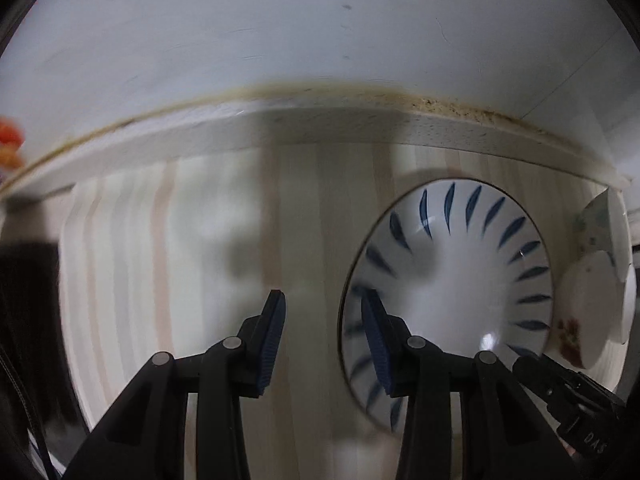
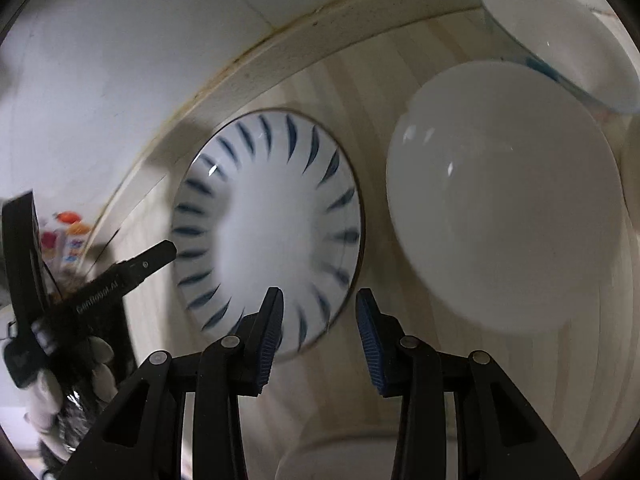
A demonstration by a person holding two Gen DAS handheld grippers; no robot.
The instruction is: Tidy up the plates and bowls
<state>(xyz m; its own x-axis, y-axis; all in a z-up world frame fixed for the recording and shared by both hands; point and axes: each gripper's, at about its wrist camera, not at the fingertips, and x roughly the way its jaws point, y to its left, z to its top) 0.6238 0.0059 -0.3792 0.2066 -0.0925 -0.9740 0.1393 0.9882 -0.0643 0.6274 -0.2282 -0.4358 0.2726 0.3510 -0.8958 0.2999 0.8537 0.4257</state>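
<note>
The blue-striped bowl (image 1: 452,280) sits upright on the pale wood-grain worktop (image 1: 180,240) near the white wall (image 1: 280,32), with a plain white bowl (image 2: 508,200) just beside it and another white bowl (image 2: 560,36) tilted behind that one. The left gripper (image 1: 323,336) hangs over the striped bowl's left rim, its jaws parted with nothing between them. The right gripper (image 2: 319,334) hovers above the bowl's near edge, jaws likewise apart and empty.
</note>
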